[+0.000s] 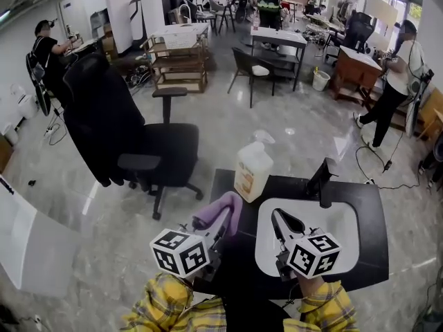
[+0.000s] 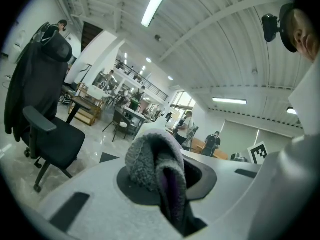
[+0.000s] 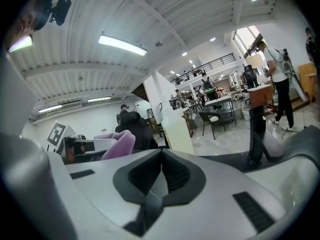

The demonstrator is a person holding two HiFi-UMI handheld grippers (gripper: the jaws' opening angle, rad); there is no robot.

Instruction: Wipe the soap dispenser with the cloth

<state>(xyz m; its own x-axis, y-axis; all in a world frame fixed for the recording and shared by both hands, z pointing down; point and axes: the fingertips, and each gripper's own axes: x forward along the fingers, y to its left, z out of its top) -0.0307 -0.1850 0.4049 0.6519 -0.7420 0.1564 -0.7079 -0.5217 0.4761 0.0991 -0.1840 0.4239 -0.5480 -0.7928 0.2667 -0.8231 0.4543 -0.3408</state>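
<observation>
Soap dispenser (image 1: 252,171), pale, stands at the back left corner of my black counter (image 1: 367,206). Left of the counter is a black office chair (image 1: 159,151). My left gripper (image 1: 223,218) pinches a purple cloth (image 1: 221,209) just short of the dispenser. My right gripper (image 1: 277,216), jaws pressed together on nothing, hovers over the white sink (image 1: 339,216), near the black faucet (image 1: 323,178).
</observation>
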